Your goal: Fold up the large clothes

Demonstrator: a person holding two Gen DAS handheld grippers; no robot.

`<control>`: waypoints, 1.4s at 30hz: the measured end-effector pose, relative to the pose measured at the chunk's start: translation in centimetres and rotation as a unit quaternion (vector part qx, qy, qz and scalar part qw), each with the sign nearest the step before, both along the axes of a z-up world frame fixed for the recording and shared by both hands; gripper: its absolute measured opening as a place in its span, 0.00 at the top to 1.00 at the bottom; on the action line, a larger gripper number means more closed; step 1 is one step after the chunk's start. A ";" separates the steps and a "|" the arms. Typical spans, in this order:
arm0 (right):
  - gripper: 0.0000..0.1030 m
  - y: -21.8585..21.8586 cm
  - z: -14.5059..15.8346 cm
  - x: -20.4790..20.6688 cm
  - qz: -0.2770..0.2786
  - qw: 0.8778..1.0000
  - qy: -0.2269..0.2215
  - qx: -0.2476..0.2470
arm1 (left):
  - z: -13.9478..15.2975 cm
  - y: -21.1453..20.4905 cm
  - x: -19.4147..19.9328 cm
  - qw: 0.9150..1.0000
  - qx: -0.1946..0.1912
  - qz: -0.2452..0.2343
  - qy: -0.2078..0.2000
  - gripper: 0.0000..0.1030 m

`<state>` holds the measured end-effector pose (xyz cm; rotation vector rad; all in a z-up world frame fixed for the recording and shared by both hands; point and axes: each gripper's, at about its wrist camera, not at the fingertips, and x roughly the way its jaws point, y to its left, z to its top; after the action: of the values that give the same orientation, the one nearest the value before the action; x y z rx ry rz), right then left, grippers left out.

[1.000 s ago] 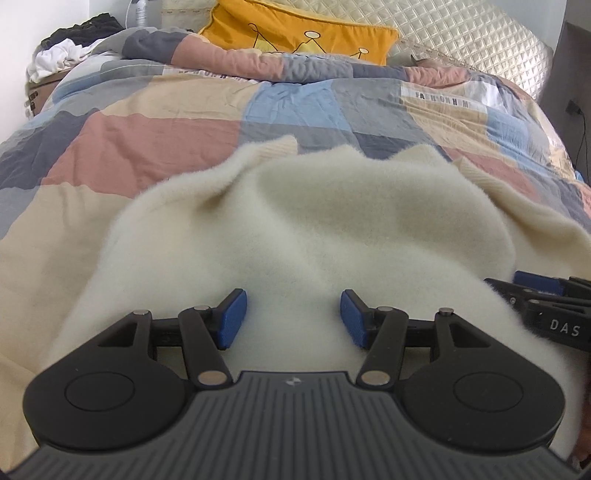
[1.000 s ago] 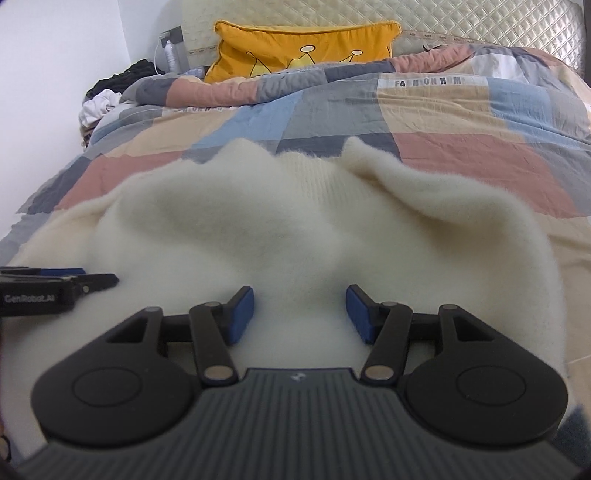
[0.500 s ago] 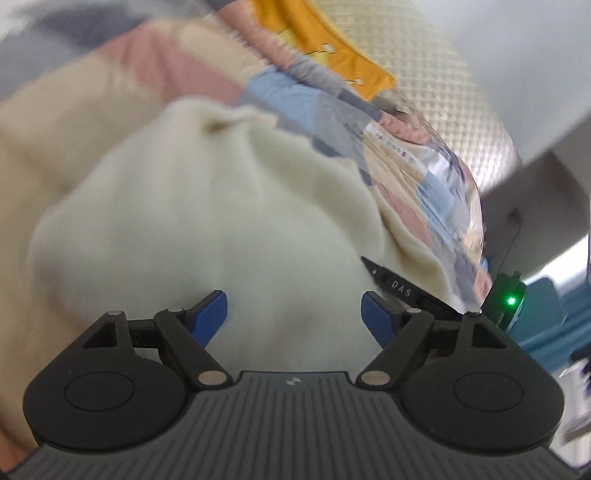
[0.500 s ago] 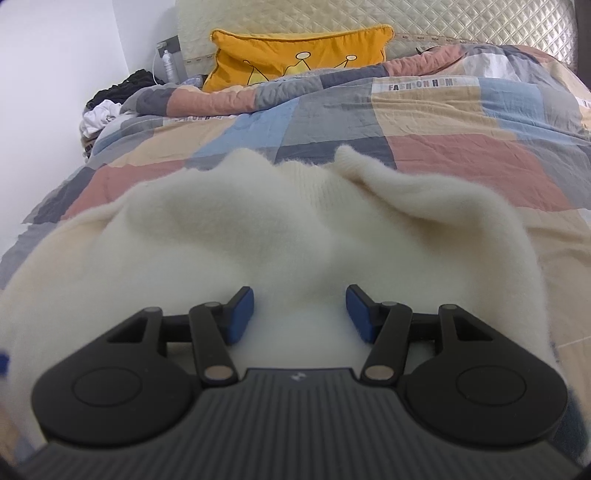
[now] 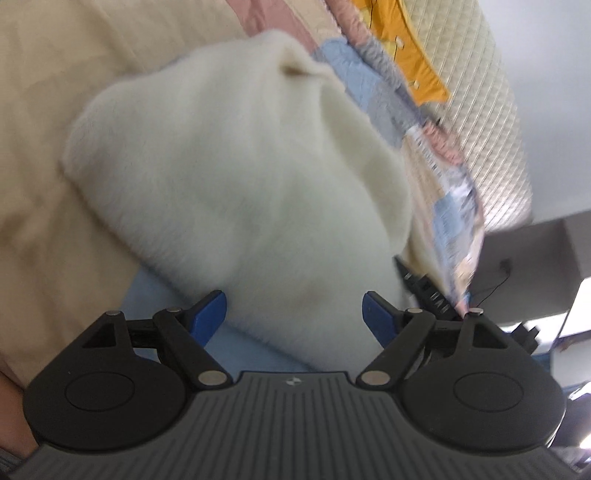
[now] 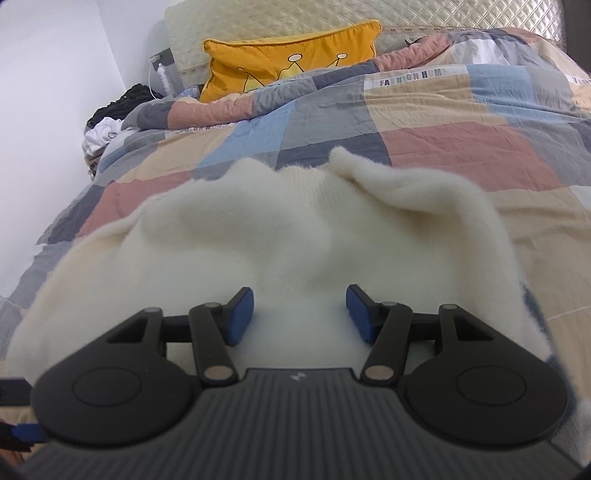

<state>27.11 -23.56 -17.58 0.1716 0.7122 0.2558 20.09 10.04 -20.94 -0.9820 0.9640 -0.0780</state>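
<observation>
A fluffy cream sweater [image 6: 295, 236] lies in a folded heap on the patchwork quilt [image 6: 461, 122] of the bed. It also shows in the left wrist view [image 5: 240, 192], blurred and tilted. My left gripper [image 5: 294, 314] is open wide at the sweater's near edge, rolled to one side, holding nothing. My right gripper [image 6: 299, 314] is open over the sweater's near part, holding nothing. The right gripper's black finger [image 5: 424, 288] shows at the sweater's right edge in the left wrist view.
A yellow pillow [image 6: 291, 59] leans on the quilted headboard [image 6: 369, 14] at the far end. A pile of dark and white clothes [image 6: 107, 122] lies at the far left by the wall. A dark cabinet [image 5: 535, 266] stands right of the bed.
My left gripper has rolled sideways, pulled back to the sweater's near edge and opened wider. My right gripper has stayed open and backed off slightly.
</observation>
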 end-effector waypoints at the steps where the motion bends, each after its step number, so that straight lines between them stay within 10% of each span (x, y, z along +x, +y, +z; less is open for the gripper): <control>1: 0.44 0.0 0.0 0.0 -0.001 1.000 0.000 -0.001 | -0.1 -0.1 0.1 1.000 0.004 -0.002 0.002 0.18; 16: 0.44 0.0 0.1 -0.2 -0.012 1.000 0.001 0.005 | -2.8 2.1 1.2 0.996 -0.055 0.067 0.029 0.19; 23: 0.42 -2.3 2.7 -4.0 -0.025 0.990 0.008 0.140 | -2.8 3.5 0.4 0.989 -0.091 0.117 0.006 0.22; 36: 0.03 -0.7 -1.5 -8.6 -0.004 0.903 0.153 0.401 | 0.1 3.7 0.5 0.986 -0.101 0.098 -0.092 0.22; 42: 0.03 0.2 -3.4 -8.2 0.001 0.887 0.214 0.410 | 0.3 3.2 1.3 0.991 -0.069 0.082 -0.082 0.22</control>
<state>18.90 -23.38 -21.01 1.0642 1.0084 0.5242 21.35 13.28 -20.60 -1.1603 0.7307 -0.0869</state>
